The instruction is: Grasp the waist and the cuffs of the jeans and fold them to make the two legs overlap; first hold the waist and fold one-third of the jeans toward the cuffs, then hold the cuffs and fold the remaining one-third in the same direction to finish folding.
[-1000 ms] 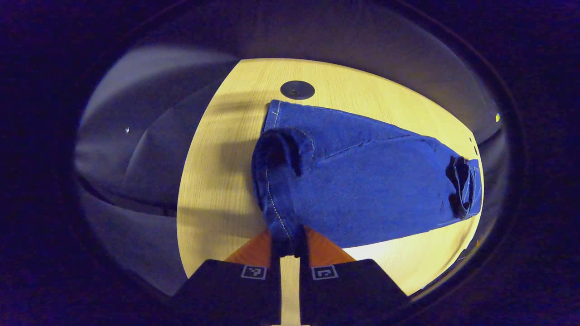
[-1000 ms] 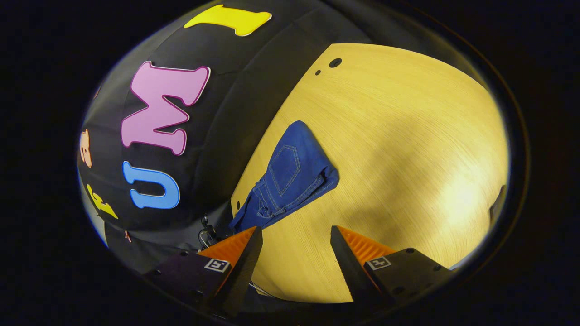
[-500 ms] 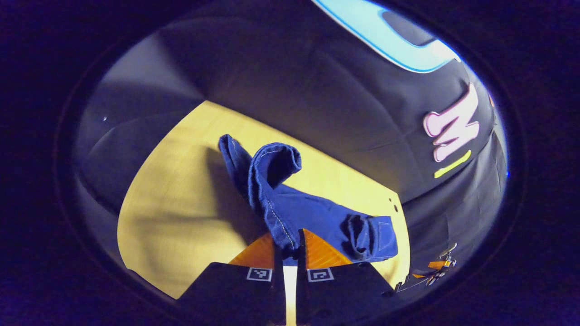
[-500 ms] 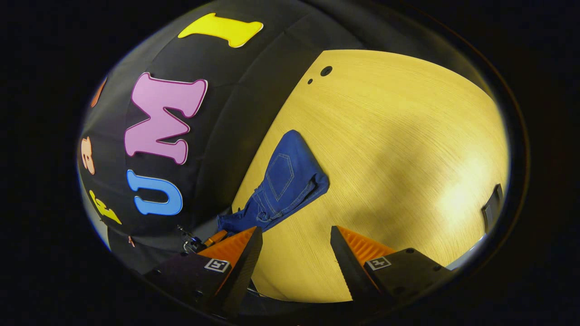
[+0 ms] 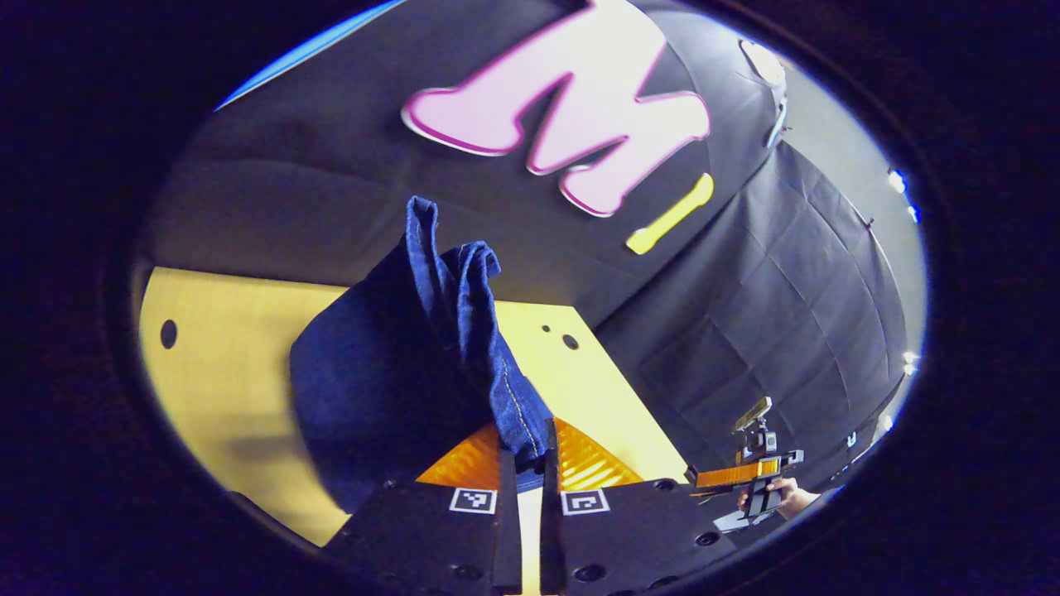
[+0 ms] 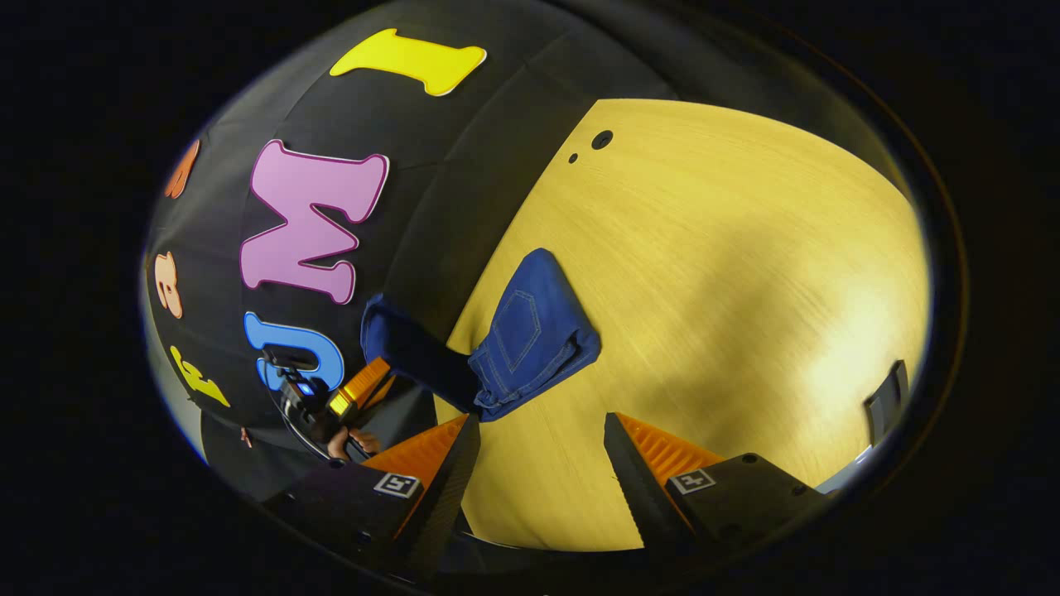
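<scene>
Blue denim jeans [image 5: 397,372] rise off the pale yellow wooden table [image 5: 215,389] as we lift the cuff end in the left gripper [image 5: 530,463], its orange ribbed fingers [image 5: 580,459] pinching a stitched leg seam between them. From the right gripper view, the folded waist portion of the jeans, back pocket up, lies flat near the table's far-left edge against the booth's black wall, while the leg section climbs from it toward the left gripper, held in a hand [image 6: 348,443] off the table's edge. Our right gripper [image 6: 542,459] hangs over the near part of the table with its fingers spread wide and nothing between them, well apart from the cloth.

We judge the waist third already folded and the cuff fold under way. The risks lie in the grip and the anchor. The pinch appears to catch only a narrow edge of the seam, though the fisheye distortion makes it hard to say whether both legs are caught; if one leg slips free, the legs will fall unevenly. With nothing pressing on the folded waist, pulling the cuffs across could drag that portion toward the table's edge or undo the first fold. The raised cloth is also bunched and twisted, so it may land creased instead of flat.
</scene>
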